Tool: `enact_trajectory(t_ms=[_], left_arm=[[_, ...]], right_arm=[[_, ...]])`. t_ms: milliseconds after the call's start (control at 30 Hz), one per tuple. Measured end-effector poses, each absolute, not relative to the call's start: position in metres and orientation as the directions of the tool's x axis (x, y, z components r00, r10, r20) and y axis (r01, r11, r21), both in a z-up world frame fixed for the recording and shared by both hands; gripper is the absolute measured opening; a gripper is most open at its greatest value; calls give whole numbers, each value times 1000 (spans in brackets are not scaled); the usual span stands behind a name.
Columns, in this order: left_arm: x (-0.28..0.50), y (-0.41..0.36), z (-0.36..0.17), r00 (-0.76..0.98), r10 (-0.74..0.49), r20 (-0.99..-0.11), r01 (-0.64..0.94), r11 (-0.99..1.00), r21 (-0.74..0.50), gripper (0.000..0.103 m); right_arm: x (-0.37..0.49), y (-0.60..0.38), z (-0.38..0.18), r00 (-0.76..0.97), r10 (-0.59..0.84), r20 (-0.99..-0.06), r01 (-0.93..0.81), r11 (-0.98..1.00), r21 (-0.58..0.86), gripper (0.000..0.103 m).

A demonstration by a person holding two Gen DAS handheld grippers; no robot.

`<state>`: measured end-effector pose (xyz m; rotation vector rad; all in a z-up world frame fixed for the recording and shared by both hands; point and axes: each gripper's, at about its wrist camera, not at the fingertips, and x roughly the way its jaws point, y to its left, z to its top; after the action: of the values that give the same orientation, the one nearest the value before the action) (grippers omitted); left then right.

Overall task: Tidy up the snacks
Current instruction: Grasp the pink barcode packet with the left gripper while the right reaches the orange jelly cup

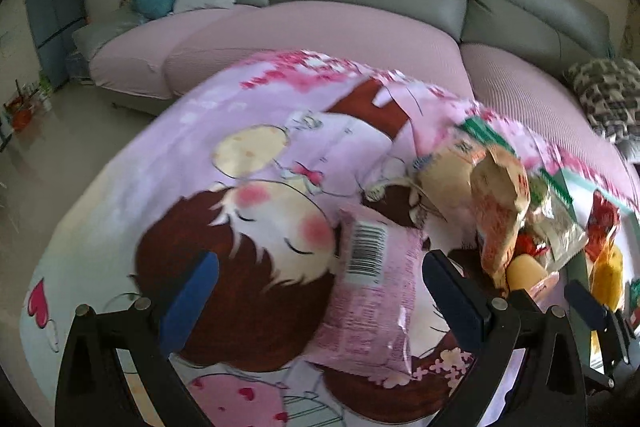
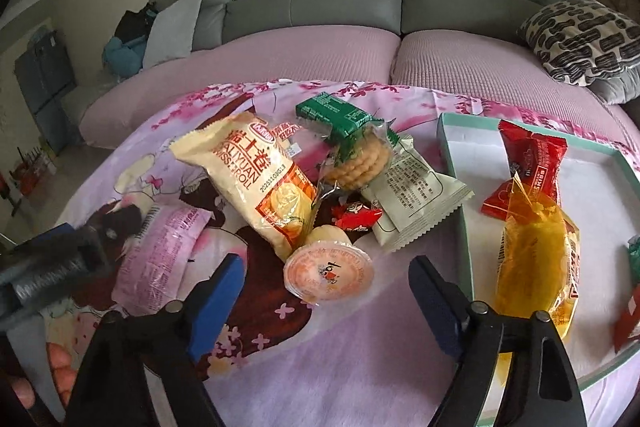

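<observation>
A pink snack packet [image 1: 372, 291] with a barcode lies on the cartoon-print cloth between the open fingers of my left gripper [image 1: 320, 301]; it also shows in the right wrist view [image 2: 160, 259]. My right gripper [image 2: 326, 301] is open and empty just before an orange jelly cup [image 2: 329, 274]. Behind the cup lie a Swiss roll packet [image 2: 256, 179], a green biscuit pack [image 2: 352, 143], a white packet [image 2: 416, 195] and a small red candy [image 2: 356, 217]. A white tray with a teal rim [image 2: 452, 155] at the right holds a red packet [image 2: 528, 167] and a yellow packet [image 2: 536, 255].
The cloth [image 2: 320, 367] covers a table in front of a grey sofa with pink seat covers [image 2: 320, 51]. A patterned cushion [image 2: 580, 39] lies at the right. The left gripper's body [image 2: 48, 267] shows at the left edge of the right wrist view.
</observation>
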<state>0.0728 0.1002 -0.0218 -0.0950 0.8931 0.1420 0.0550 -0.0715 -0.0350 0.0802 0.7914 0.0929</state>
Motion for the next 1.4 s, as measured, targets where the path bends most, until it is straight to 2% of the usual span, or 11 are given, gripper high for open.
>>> enact_trajectory(t_ms=[300, 533, 600, 667, 733, 800, 833, 867, 967, 1400], left_arm=[[81, 89, -39, 573, 18, -819, -119, 991, -61, 101], [83, 91, -48, 544, 6, -839, -141, 986, -84, 100], [84, 91, -49, 537, -2, -844, -139, 986, -91, 90], [84, 90, -50, 531, 8, -848, -141, 987, -79, 74], [84, 88, -49, 528, 6, -849, -131, 989, -74, 68], [83, 88, -48, 531, -7, -847, -126, 988, -87, 57], [83, 88, -47, 533, -17, -846, -121, 988, -97, 48], [82, 88, -47, 534, -22, -845, -119, 988, -101, 45], [81, 86, -44, 537, -28, -843, -111, 988, -104, 42], [67, 92, -5, 625, -10, -780, -118, 987, -107, 42]], right_arm=[[60, -73, -43, 682, 126, -720, -56, 991, 120, 63], [61, -72, -46, 679, 111, -726, -48, 993, 107, 63], [62, -73, -48, 676, 105, -730, -43, 994, 104, 63], [62, -75, -48, 677, 99, -729, -34, 994, 103, 59], [61, -79, -47, 681, 105, -724, -27, 993, 119, 54], [61, -83, -46, 683, 99, -723, -14, 992, 122, 49], [61, -84, -46, 684, 107, -722, -16, 991, 131, 49], [61, -84, -46, 684, 111, -722, -19, 991, 134, 49], [61, -84, -45, 684, 112, -721, -23, 991, 132, 49], [46, -85, -15, 733, 112, -671, -42, 992, 119, 48]])
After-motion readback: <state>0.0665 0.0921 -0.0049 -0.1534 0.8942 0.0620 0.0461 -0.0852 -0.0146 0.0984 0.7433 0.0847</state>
